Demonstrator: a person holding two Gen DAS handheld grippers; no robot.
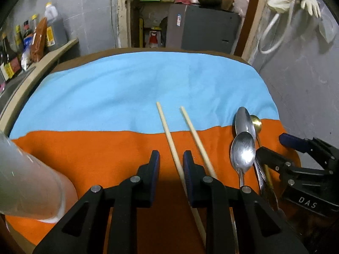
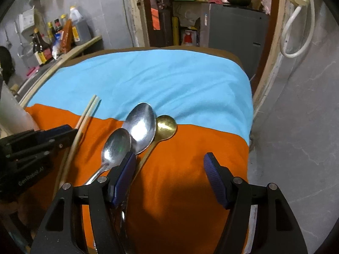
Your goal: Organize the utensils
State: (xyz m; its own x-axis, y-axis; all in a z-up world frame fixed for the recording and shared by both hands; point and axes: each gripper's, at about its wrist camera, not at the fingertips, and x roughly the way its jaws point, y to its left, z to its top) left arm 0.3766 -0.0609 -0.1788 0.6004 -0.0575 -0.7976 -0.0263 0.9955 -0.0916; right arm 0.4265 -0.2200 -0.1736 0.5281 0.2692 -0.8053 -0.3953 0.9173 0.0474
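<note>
At your far left a clear glass [image 1: 27,182] stands on the orange cloth [image 1: 95,154]; it is blurred and cut by the frame edge, so what it holds cannot be told. Your left gripper [image 1: 169,158] is pointed down at the cloth with its jaws narrowed to a small gap, and one pale chopstick [image 1: 169,135] runs up through that gap close against the right-hand pad; whether the pads actually pinch it cannot be told from here. The second chopstick [image 1: 196,135] lies just outside that same finger, running nearly parallel to the first, with both far tips resting on the blue cloth [image 1: 148,84]. To the right of them is a cluster of three spoons: a large steel spoon [image 2: 141,124] with its bowl across the seam of the two cloths, a smaller steel spoon [image 2: 116,146] overlapping it on the near left, and a brass spoon [image 2: 166,126] tucked against the large one's right edge. Your right gripper [image 2: 170,162] is spread wide and holds nothing; its left finger [image 2: 124,177] sits over the spoon handles, just at the base of the large spoon's bowl, while the right finger hangs over bare orange cloth, well apart from any utensil.
</note>
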